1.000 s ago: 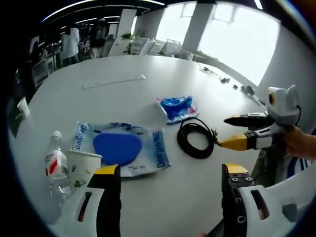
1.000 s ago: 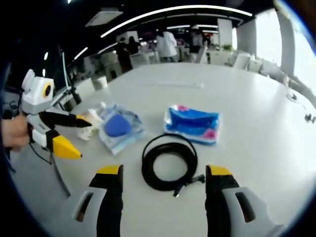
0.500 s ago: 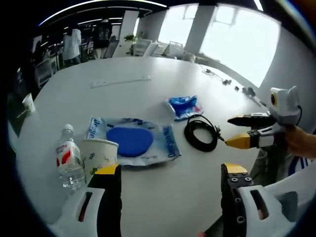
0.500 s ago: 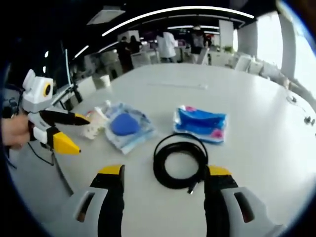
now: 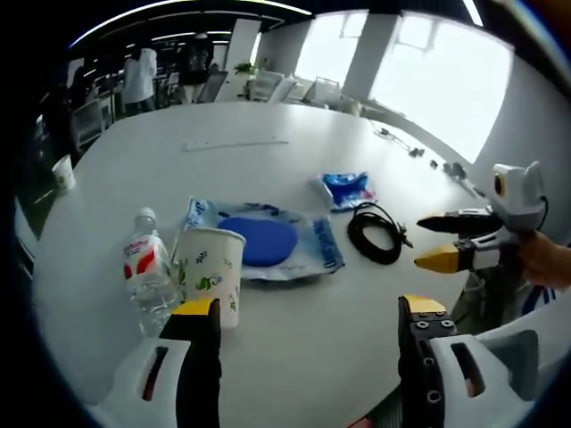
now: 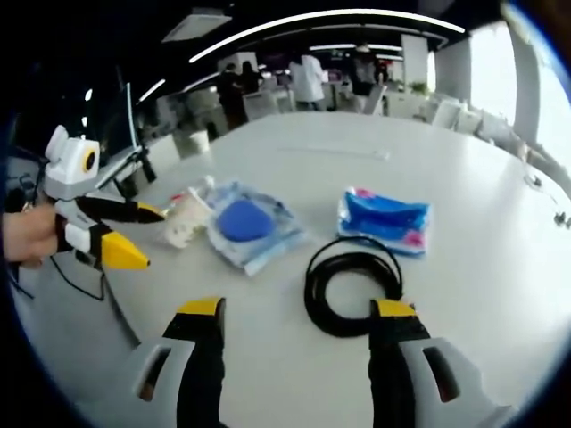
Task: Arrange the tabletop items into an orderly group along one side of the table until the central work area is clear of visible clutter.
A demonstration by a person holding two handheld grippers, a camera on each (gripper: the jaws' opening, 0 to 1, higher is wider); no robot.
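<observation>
Water bottle (image 6: 193,198) mostly hidden behind paper cup (image 6: 183,221).

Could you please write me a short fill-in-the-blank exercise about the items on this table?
1. The paper cup stands right beside the water ____.
2. The coiled cable is ____ in colour.
3. Both jaws of the right gripper and the left gripper have ____ tips.
4. The large clear packet holds a flat ____ pad.

Missing words: bottle; black; yellow; blue
</observation>
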